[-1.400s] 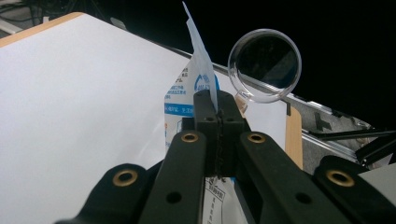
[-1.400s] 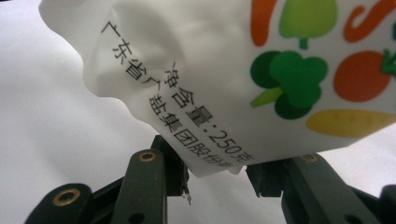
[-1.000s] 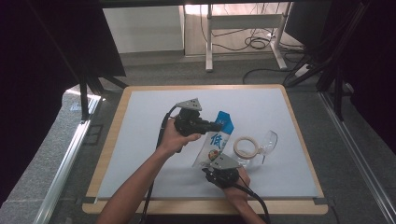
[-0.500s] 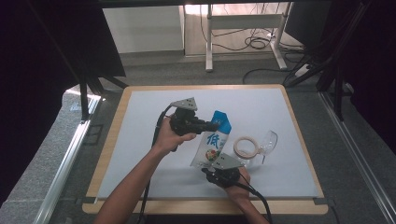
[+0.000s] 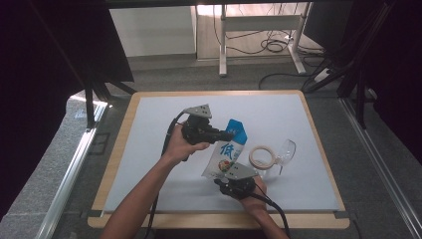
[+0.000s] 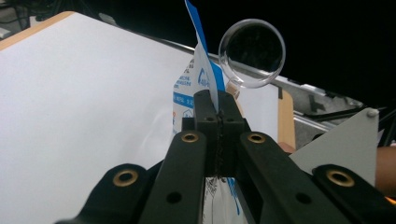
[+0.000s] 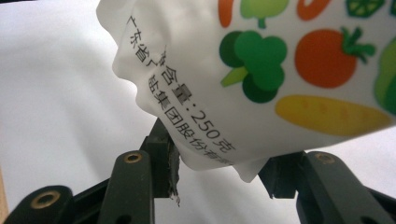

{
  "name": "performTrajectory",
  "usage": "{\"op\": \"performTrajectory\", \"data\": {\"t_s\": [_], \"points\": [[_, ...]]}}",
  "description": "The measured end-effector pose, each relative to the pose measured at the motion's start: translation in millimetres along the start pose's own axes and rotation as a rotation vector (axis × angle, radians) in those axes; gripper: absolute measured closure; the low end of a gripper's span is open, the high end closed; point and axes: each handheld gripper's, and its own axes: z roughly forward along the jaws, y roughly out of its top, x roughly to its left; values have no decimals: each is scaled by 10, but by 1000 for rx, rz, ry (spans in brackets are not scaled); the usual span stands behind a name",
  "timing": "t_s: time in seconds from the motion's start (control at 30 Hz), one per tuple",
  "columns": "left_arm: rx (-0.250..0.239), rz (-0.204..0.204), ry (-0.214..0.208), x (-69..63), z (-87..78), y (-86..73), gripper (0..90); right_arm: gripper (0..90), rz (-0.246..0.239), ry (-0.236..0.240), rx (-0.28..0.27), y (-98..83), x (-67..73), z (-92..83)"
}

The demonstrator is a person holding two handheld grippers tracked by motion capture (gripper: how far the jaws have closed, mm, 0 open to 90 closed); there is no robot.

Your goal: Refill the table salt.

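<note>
Comparing with the frame one second earlier, the pouch is seen held more upright, its blue top edge raised toward the left tongs; both hands are found in the same places. The jaws of the right tongs have just been opening, with the bottom corner of the pouch between them. In the right gripper view the left pad lies at the edge of the pouch and the right pad stands slightly apart from it, so no firm grip is shown there.

The left tongs are closed fully on the thin blue top seal of the pouch, which is carried above the white worktop, near its centre.

The pouch is cut off by the frame edges in both gripper views, and part of its printed text cannot be read. The lower end of the pouch is covered in the high view by the grey plate of the right tongs.

A roll of tape lies just right of the pouch, touching a clear glass that lies on its side. In the left gripper view the glass appears behind the pouch top.
</note>
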Motion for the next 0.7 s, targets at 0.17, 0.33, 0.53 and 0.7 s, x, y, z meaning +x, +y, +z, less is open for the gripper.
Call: {"op": "performTrajectory", "data": {"t_s": [0.17,0.33,0.53,0.7], "points": [[6,-10,3,8,68,14,900,584,26,-34,31,27,36,-1],[28,-18,10,19,148,59,900,593,50,-68,34,26,57,12],[59,-31,18,20,261,131,900,593,71,-87,16,44,97,9],[83,-35,30,-11,325,179,900,594,81,-89,2,38,104,3]]}}
